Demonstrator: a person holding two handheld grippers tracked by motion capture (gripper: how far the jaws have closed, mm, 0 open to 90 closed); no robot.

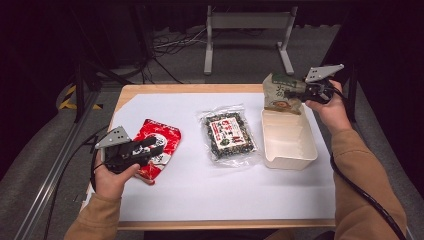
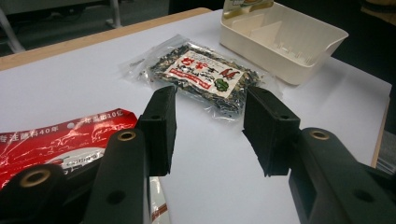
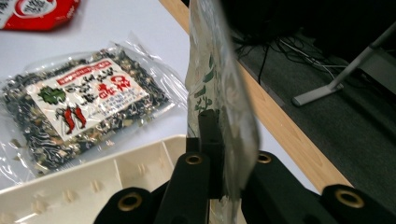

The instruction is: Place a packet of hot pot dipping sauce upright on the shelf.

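Note:
My right gripper [image 1: 303, 92] is shut on a green and tan snack packet [image 1: 282, 93], which hangs upright over the far end of the cream tray [image 1: 290, 152]. In the right gripper view the packet [image 3: 219, 88] stands edge-on, pinched between the jaws, above the tray's rim [image 3: 93, 172]. My left gripper [image 1: 150, 148] stands open over the red packet [image 1: 165, 137] at the left of the table; nothing is between its jaws, and the red packet [image 2: 56, 137] lies to their left. A clear packet of dark mix [image 1: 229, 135] lies flat mid-table [image 2: 205, 74].
White paper [image 1: 200, 195] covers the wooden table [image 1: 170, 89]. A grey metal stand [image 1: 245, 30] and cables lie on the floor beyond the far edge. A black cable [image 1: 360, 190] trails along the person's right sleeve.

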